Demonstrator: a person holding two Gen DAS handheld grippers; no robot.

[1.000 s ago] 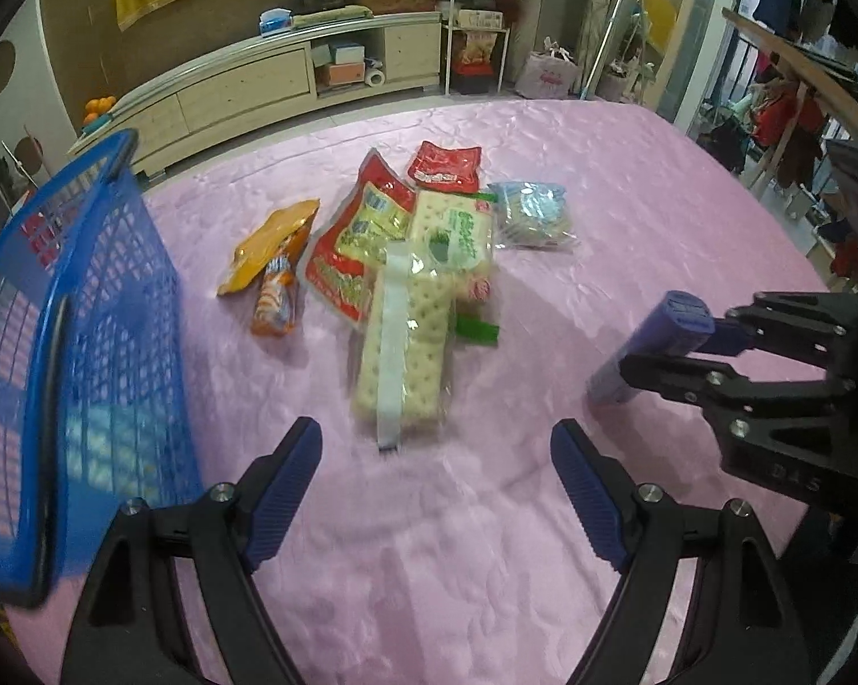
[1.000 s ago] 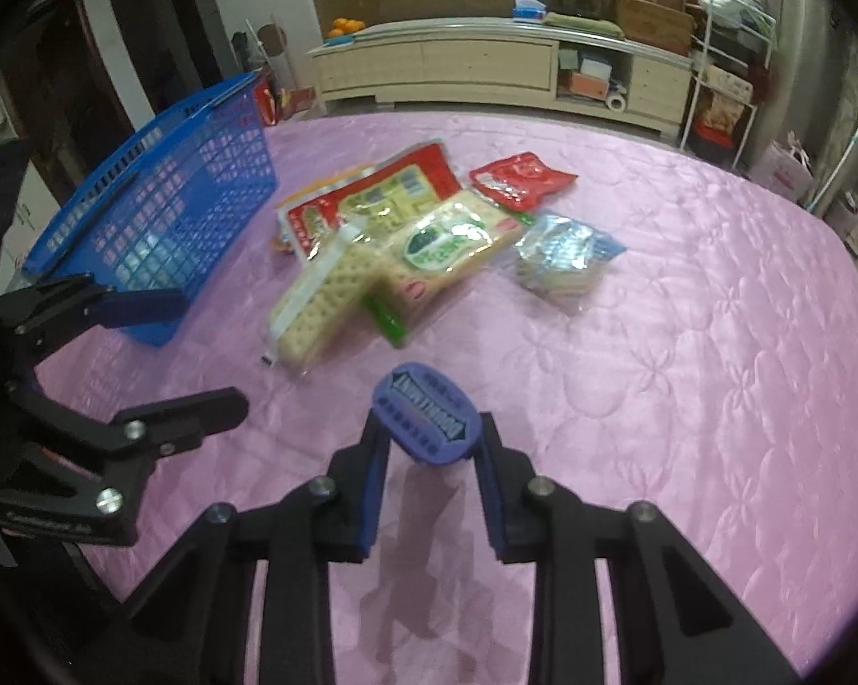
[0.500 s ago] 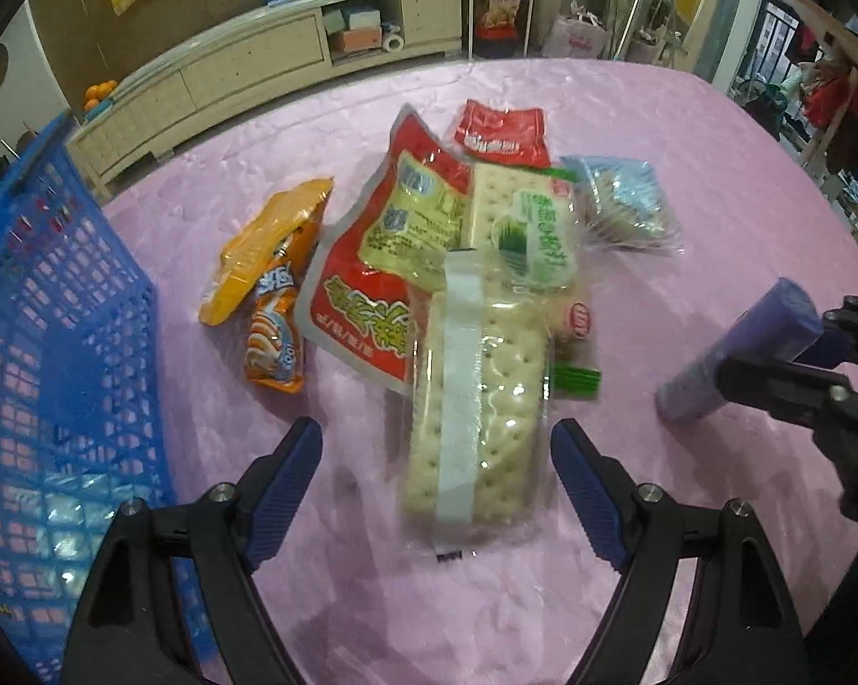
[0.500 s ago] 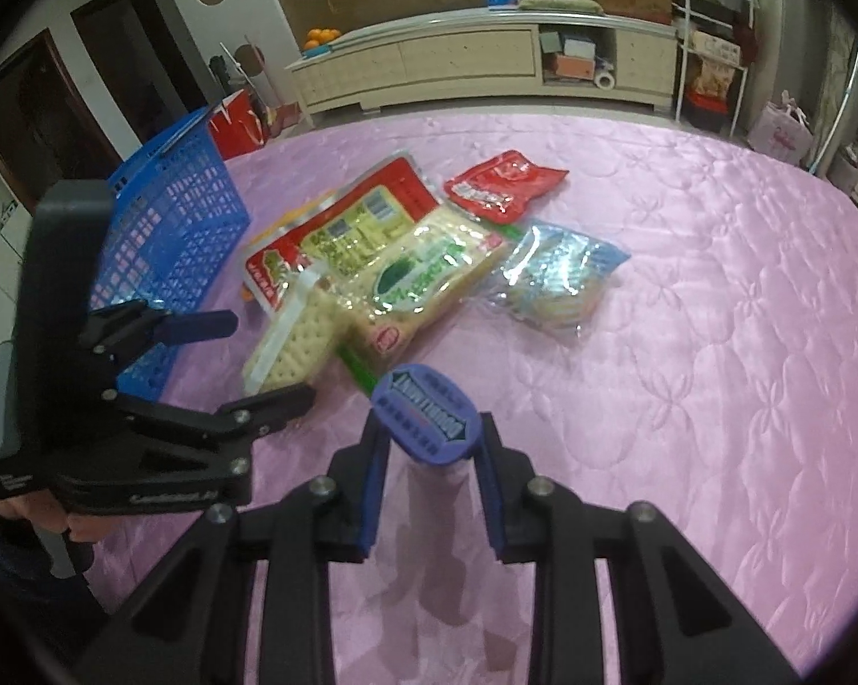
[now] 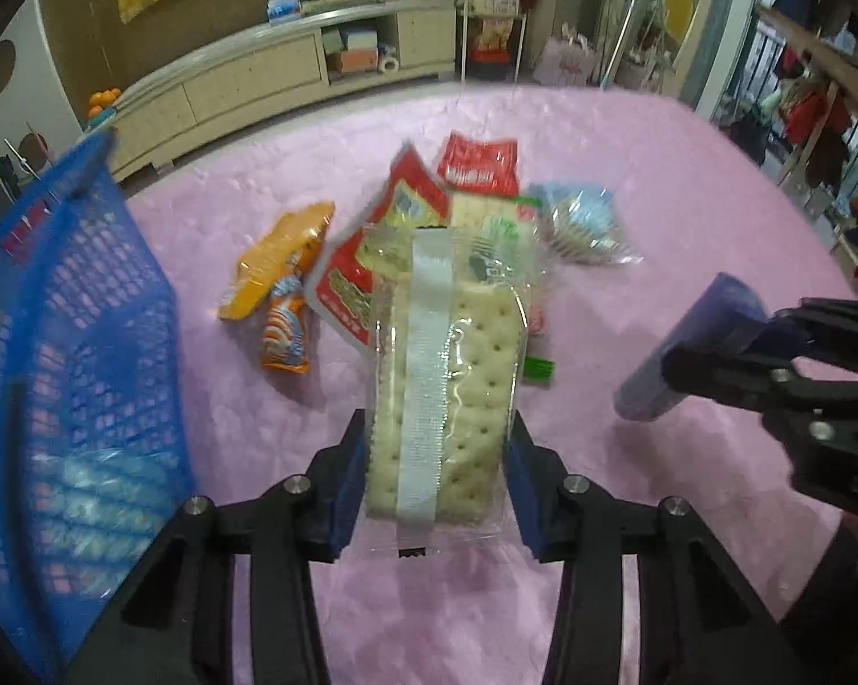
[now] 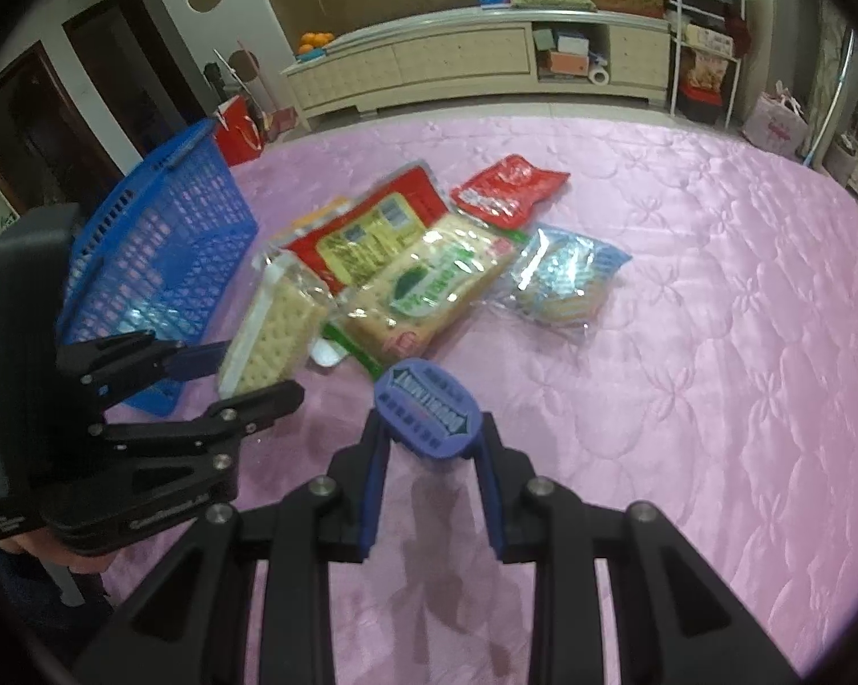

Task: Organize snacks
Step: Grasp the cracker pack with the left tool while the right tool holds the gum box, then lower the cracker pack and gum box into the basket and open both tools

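My left gripper (image 5: 435, 485) is shut on a clear pack of crackers (image 5: 446, 399) with a white strip, lifted at its near end; it also shows in the right wrist view (image 6: 272, 337). My right gripper (image 6: 429, 456) is shut on a purple tube-shaped snack (image 6: 426, 411), seen at the right of the left wrist view (image 5: 691, 348). A blue mesh basket (image 5: 69, 354) stands at the left (image 6: 160, 251) with a wrapped snack inside.
On the pink quilted surface (image 6: 714, 342) lie a red-and-yellow pack (image 5: 366, 262), an orange pack (image 5: 274, 257), a small red pack (image 5: 477, 165), a green-labelled cracker pack (image 6: 429, 291) and a blue-clear pack (image 5: 585, 222). A cream sideboard (image 6: 457, 63) stands behind.
My left gripper moved forward over the cracker pack and shut on it. My right gripper has kept hold of the purple snack and shifted slightly.
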